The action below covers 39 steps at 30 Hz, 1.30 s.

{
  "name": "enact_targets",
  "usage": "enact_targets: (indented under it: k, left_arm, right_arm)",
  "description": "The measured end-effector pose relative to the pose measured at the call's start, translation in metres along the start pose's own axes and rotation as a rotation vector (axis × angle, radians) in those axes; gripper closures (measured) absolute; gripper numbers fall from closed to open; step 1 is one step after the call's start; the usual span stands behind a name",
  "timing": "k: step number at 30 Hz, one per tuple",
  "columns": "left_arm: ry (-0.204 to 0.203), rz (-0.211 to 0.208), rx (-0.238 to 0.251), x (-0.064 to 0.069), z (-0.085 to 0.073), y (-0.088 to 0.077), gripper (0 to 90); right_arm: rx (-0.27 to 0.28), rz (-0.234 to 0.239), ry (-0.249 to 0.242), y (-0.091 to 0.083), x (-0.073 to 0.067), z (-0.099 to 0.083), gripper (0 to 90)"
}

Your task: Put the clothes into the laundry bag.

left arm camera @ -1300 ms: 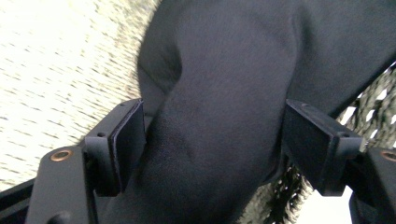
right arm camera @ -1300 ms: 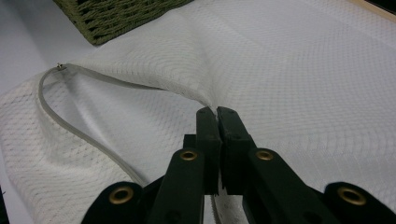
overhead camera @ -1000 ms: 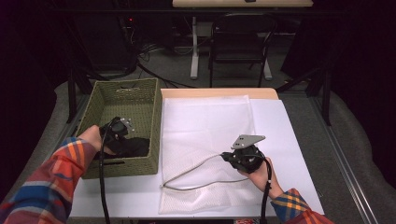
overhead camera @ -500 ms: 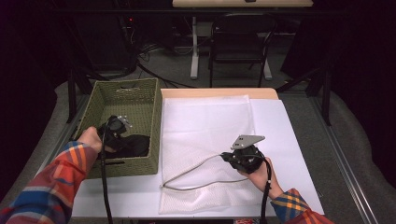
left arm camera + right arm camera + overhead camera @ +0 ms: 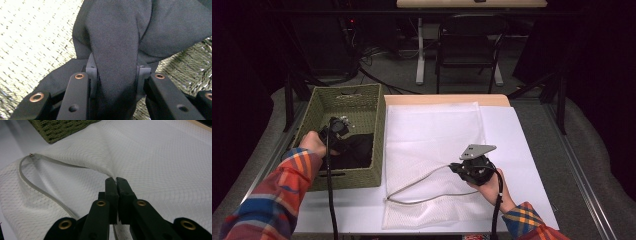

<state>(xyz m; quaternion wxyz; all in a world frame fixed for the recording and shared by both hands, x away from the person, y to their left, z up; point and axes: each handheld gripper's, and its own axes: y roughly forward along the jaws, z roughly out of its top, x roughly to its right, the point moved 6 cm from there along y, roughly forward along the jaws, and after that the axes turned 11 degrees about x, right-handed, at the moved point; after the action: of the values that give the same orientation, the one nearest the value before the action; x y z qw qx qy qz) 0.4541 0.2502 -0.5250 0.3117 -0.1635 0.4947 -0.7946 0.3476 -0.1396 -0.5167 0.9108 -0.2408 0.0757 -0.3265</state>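
Black garment (image 5: 115, 50) being pinched by left gripper (image 5: 338, 131) jaws inside basket (image 5: 379, 145) at counter's left edge, for lifting; right gripper (image 5: 116, 181) jaws clenching mesh bag (image 5: 437, 135), holding mouth open.

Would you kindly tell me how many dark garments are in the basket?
1: a black garment in the green basket, pinched by the left tool; others may hide beneath.

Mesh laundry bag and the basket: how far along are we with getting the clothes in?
Done: the right gripper is pinching the white mesh laundry bag and lifting its zippered opening agape. In hand: the left gripper has just closed on a fold of the black garment, which lies inside the green woven basket. Left: lifting the garment out and feeding it into the bag; nothing dark shows inside.
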Motion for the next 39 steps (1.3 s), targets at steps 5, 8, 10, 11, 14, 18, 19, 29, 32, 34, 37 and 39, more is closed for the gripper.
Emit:
enact_targets:
  k: [5, 8, 10, 11, 14, 18, 19, 29, 32, 34, 37, 39]
  left_arm:
    - [0.021, -0.029, -0.013, 0.002, -0.001, -0.001, 58.7]
    - [0.048, -0.046, -0.027, 0.004, -0.002, -0.003, 44.3]
    - [0.061, -0.037, -0.033, 0.004, -0.003, -0.004, 34.7]
    - [0.06, -0.034, -0.035, 0.003, -0.003, -0.003, 29.8]
    - [0.067, -0.027, -0.048, 0.001, -0.006, -0.001, 14.7]
    - [0.076, -0.03, -0.086, 0.0, -0.012, 0.007, 5.6]
    - [0.081, -0.027, -0.1, -0.001, -0.013, 0.009, 4.2]
    - [0.125, -0.039, -0.158, -0.004, -0.024, 0.027, 23.2]
    - [0.132, -0.048, -0.142, -0.004, -0.025, 0.027, 36.4]
    - [0.137, -0.06, -0.131, -0.003, -0.025, 0.026, 46.4]
    - [0.124, -0.052, -0.112, -0.003, -0.026, 0.023, 56.3]
    - [0.128, -0.049, -0.105, -0.003, -0.026, 0.022, 59.2]
  right_arm:
    - [0.0, -0.001, -0.003, 0.0, 0.0, -0.001, 88.2]
    - [-0.002, -0.001, 0.0, 0.0, 0.0, -0.001, 88.2]
    - [-0.001, 0.0, -0.001, 0.0, 0.0, -0.001, 88.2]
    - [-0.002, 0.0, 0.002, 0.0, -0.001, -0.001, 88.2]
    - [0.0, -0.001, -0.002, 0.0, 0.0, 0.0, 88.2]
    - [-0.003, 0.0, -0.001, 0.0, 0.0, 0.0, 88.2]
    - [-0.003, 0.001, -0.003, 0.001, 0.0, 0.0, 88.2]
    - [-0.003, -0.002, 0.008, 0.0, 0.0, -0.001, 88.1]
    - [-0.003, -0.001, 0.005, 0.0, 0.0, -0.001, 88.1]
    - [0.0, -0.004, 0.006, 0.0, 0.0, 0.0, 88.1]
    - [0.003, -0.007, 0.003, -0.001, -0.001, 0.001, 88.1]
    - [0.004, -0.006, 0.004, -0.001, -0.001, 0.001, 88.1]
